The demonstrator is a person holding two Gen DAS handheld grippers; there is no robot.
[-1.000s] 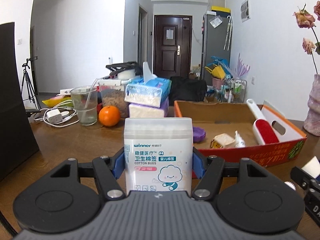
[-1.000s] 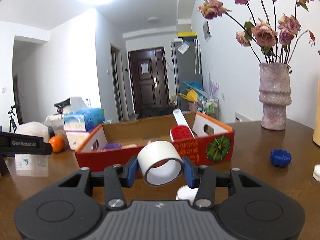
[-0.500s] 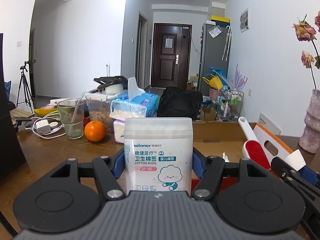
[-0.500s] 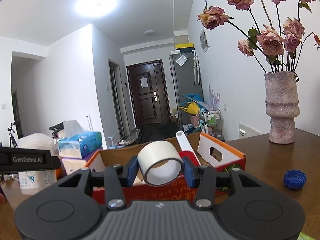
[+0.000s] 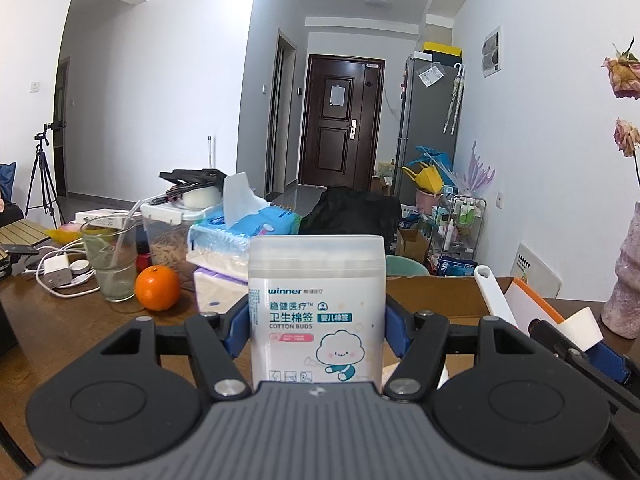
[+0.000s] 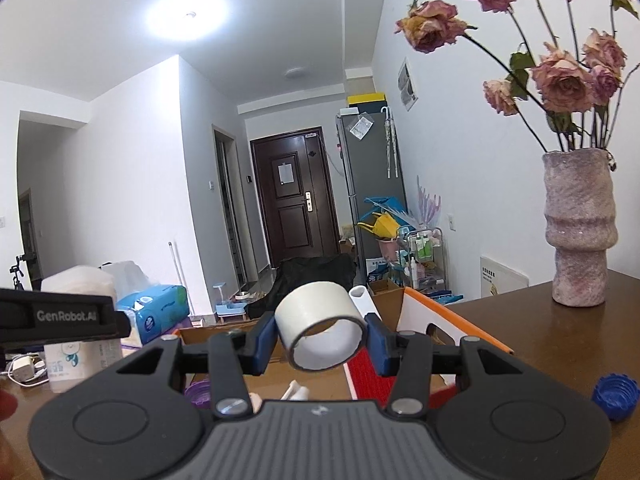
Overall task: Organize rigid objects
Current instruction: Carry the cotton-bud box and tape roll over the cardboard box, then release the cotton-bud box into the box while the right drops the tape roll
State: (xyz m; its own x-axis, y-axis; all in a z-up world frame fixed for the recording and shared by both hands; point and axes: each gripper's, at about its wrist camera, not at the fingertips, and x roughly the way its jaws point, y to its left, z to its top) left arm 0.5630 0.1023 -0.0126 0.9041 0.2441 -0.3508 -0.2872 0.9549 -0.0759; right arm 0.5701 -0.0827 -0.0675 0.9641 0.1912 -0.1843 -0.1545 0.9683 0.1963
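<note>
My left gripper (image 5: pixel 316 320) is shut on a white cotton buds box (image 5: pixel 316 312) and holds it above the table, in front of the orange cardboard box (image 5: pixel 436 300). My right gripper (image 6: pixel 322 338) is shut on a white tape roll (image 6: pixel 322 330) and holds it over the cardboard box (image 6: pixel 416 312). A red lint roller with a white handle (image 6: pixel 362 296) lies in the box, with a purple lid (image 6: pixel 198 394) and small white items. The right gripper with the tape shows at the right edge of the left wrist view (image 5: pixel 580 330).
On the table's left stand a glass (image 5: pixel 110 262), an orange (image 5: pixel 157 288), tissue packs (image 5: pixel 244 236) and a charger with cables (image 5: pixel 60 270). A pink vase of dried roses (image 6: pixel 580 228) stands at the right, a blue bottle cap (image 6: pixel 616 396) near it.
Both grippers have risen and moved forward toward the cardboard box, each still holding its object. The right gripper with the tape now hangs over the box.
</note>
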